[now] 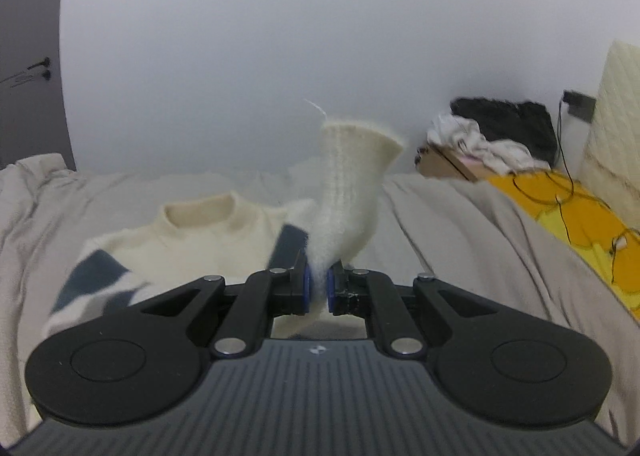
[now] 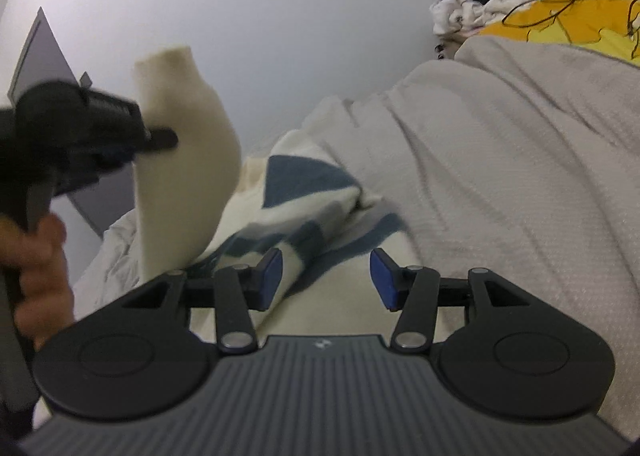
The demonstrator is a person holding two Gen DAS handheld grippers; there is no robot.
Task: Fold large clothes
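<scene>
The left gripper (image 1: 318, 288) was clamped on the sweater's sleeve (image 1: 348, 192), cuff standing up and away. The cream-and-blue sweater (image 1: 200, 240) lay flat on the grey bedspread (image 1: 460, 224), collar toward the far wall, length running near to far. The right gripper (image 2: 326, 278) hovered parted and empty. Folding looked barely begun.

The left hand-held gripper (image 1: 318, 288) is pinching a sleeve (image 1: 352, 176), pads pressed tight. The right hand-held gripper (image 2: 326, 280) is pointing slightly downward, jaws standing apart and empty.
</scene>
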